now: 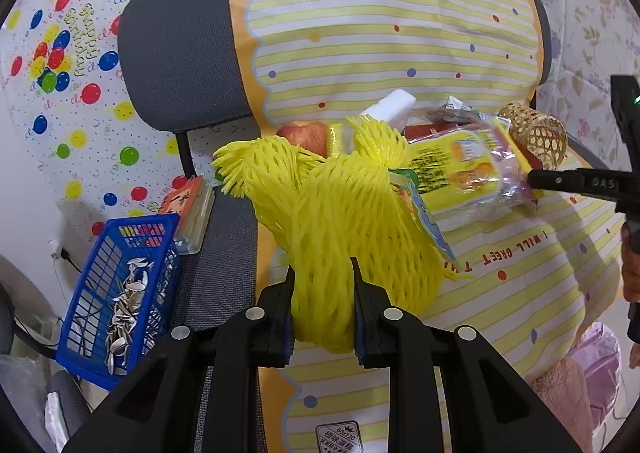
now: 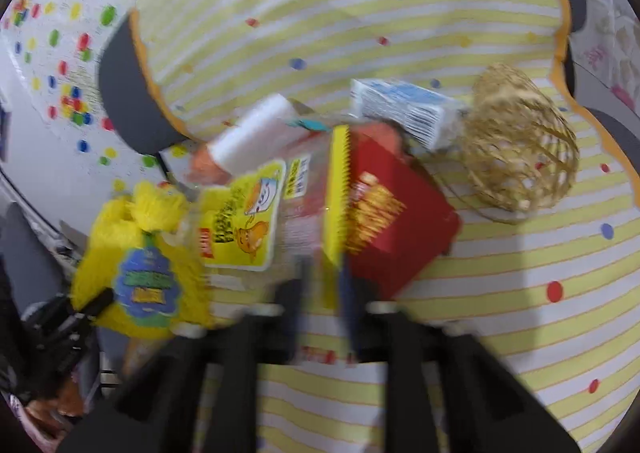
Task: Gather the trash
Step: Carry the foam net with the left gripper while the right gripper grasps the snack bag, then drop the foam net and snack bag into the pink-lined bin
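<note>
Reading "I WILL GREET" on the striped cloth [image 1: 516, 249] beside yellow net [image 1: 340, 221].

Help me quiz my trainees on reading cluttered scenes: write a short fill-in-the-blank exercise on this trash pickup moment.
1. The left gripper is clamped on a foam fruit net whose colour is ____.
2. The blue basket beside the chair holds a heap of sunflower seed ____.
3. The right gripper pinches the clear snack wrapper that lies against a ____ snack box.
4. The woven ball is made of ____ strips.

Missing words: yellow; shells; red; golden
</note>
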The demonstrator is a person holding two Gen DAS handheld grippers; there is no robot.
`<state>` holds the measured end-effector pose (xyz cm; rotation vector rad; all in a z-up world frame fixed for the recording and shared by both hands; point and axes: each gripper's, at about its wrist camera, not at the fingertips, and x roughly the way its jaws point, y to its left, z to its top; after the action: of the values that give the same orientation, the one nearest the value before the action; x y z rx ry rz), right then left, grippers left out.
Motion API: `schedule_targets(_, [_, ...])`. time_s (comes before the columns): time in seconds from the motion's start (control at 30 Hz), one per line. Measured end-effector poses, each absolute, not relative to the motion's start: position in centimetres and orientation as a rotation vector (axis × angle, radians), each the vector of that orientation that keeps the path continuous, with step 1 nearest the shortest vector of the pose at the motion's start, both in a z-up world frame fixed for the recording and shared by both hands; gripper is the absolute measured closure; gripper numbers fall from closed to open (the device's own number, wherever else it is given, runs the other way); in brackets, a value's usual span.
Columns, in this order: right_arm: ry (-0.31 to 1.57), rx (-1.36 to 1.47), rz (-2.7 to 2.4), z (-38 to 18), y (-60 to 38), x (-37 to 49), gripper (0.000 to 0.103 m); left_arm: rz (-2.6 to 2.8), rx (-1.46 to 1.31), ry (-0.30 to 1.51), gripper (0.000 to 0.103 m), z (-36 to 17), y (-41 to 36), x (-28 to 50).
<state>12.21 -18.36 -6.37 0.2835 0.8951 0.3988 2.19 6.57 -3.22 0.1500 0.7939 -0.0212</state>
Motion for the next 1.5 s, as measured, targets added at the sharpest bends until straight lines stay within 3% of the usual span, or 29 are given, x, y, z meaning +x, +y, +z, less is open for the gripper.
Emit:
schedule_targets(0.37, [0.566,0.194,0.466,6.1,-16.4,2.8,0.101,-0.020,0.095,0.639,0.080,3.5,6.4,-2.0])
schedule_targets(0.73, [0.449,0.122,0.145,11.3,-24.1,-10.5,0.101,-0.363,0.119,0.550,0.080,6.2,-3.5,-7.0])
schedule_targets(0.9, [0.497,0.119,-0.050,9.9,-28.2,-16.7,0.101,-0.572,0.167,0.563,0.080,4.8,-10.1,-9.6])
schedule_targets(1.07, [0.597,0.187,-0.184,4.8,-32.0,-21.2,0.101,-0.695,0.232,0.606,0.080,1.3,-15.2,-11.7])
schedule_targets(1.5, [0.781,0.271,-0.331,-5.6,-35.3,-24.8,0.101,-0.827,0.384,0.735,0.079,-6.8,-22.3,-14.4])
